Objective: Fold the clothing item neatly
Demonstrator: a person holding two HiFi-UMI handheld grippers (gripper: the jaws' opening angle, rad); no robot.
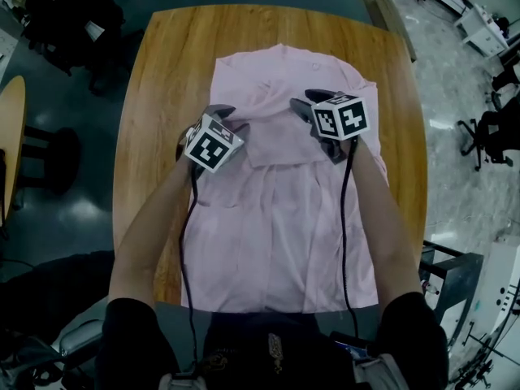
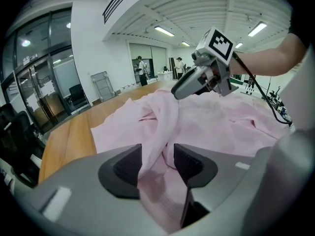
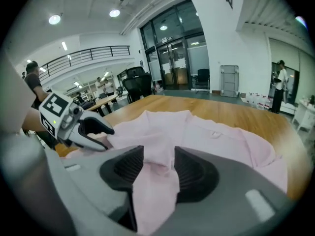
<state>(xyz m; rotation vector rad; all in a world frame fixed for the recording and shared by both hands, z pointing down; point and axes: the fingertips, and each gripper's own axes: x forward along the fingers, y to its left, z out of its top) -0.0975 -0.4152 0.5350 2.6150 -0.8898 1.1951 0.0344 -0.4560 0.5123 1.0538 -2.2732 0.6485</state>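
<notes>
Hovering both grippers over the upper third of the pink shirt (image 1: pixel 276 218), I am looking at a garment lying flat on the wooden bench (image 1: pixel 162 71). Its long axis is running from the collar (image 1: pixel 280 55) at the top of the head view down to the hem at the bottom of the frame, nearest me. My left gripper (image 1: pixel 230 120) is sitting left of that axis and my right gripper (image 1: pixel 307 102) right of it, roughly level with each other across the chest and near together.

In the left gripper view the fingers are standing spread. A raised ridge of cloth is running between them, brushing one pad and clear of the other. In the right gripper view the fingers are likewise spread, with a loose fold lying in the gap, not pinched as far as I can judge.

The hem is lying well below both grippers. I am judging that the next fold is going to turn across the long axis, with both hands about equally near.
</notes>
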